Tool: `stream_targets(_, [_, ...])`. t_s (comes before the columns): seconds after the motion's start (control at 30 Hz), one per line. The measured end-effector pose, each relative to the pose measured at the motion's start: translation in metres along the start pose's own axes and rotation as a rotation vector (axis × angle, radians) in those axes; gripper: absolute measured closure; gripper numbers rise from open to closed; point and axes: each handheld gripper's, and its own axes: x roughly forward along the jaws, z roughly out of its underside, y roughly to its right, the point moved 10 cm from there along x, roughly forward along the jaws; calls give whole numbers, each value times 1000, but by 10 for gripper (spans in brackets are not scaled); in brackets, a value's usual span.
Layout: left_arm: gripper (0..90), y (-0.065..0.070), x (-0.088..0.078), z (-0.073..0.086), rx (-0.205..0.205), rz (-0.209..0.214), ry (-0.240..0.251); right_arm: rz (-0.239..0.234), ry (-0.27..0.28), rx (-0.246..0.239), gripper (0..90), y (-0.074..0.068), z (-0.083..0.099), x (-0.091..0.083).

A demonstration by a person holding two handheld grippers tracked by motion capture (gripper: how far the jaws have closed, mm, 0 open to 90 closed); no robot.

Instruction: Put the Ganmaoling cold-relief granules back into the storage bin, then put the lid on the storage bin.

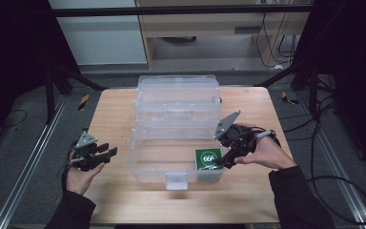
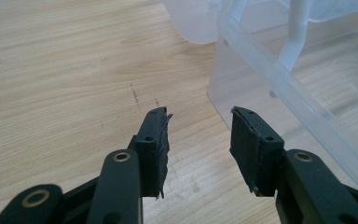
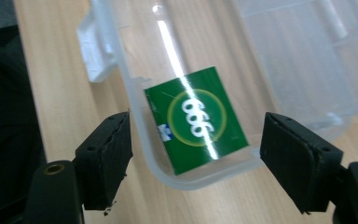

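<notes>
The green "666" box lay flat in the near right corner of the clear plastic bin. It looked like light, stiff card with a glossy, probably slick top; take it across opposite side edges. Your right gripper hung over that corner, jaws wide apart, holding nothing. Your left gripper sat beside the bin's left wall, jaws moderately open, empty.

Light falls from above onto the wooden table, leaving the surroundings dim. A glare streak crosses the green box. The gripper views look soft, slightly blurred.
</notes>
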Motion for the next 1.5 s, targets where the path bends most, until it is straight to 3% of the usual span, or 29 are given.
stream_targets(0.33, [549, -1, 0, 0, -1, -3, 2, -31, -22, -52, 308, -19, -9, 14])
stream_targets(0.57, [525, -6, -2, 0, -8, -16, 8, -36, -42, -75, 306, -24, -18, 28])
stream_targets(0.8, [505, -3, 0, -1, 7, -11, 9, -44, -44, -108, 333, -32, -29, 42])
stream_targets(1.03, [505, -5, -2, -3, 3, -20, 17, -93, -54, -147, 385, -44, -39, 57])
stream_targets(1.27, [508, -4, -2, -3, 6, -22, 13, -120, -103, -196, 447, -52, -37, 73])
stream_targets(1.5, [511, -5, -1, -2, 6, -23, 11, -161, -125, -199, 529, -57, -36, 86])
